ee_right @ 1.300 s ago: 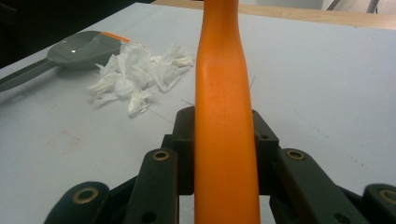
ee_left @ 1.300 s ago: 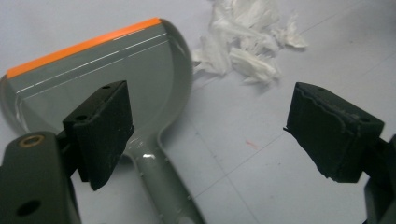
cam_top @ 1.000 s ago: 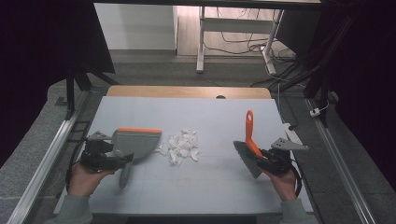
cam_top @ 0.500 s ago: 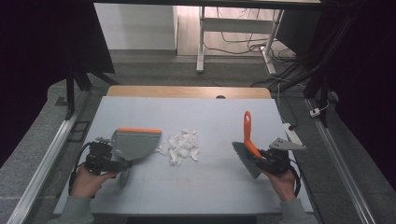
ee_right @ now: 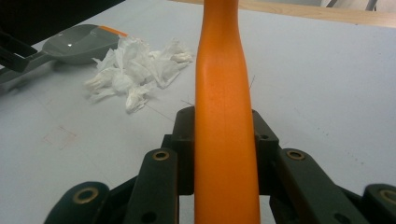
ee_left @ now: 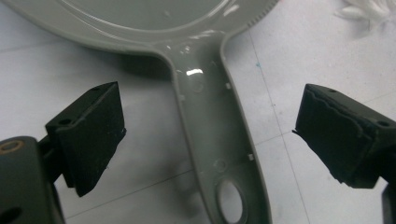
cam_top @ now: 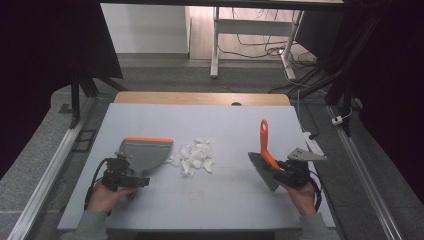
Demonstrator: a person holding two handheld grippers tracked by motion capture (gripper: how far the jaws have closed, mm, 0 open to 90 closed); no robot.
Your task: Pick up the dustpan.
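Partly hidden and cropped items on a grey table.

In the left gripper view, the dustpan (ee_left: 205,116) is cut off by the top edge and its handle end by the bottom edge. In the right gripper view, the orange brush handle (ee_right: 224,121) runs past both edges, bristles unseen. The paper scraps (cam_top: 194,157) are too small to count.

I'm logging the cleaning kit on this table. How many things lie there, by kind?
Grey plastic dustpan with orange lip: 1
Orange-handled brush with grey bristles: 1
Pile of crumpled white tissue scraps: 1
Total: 3
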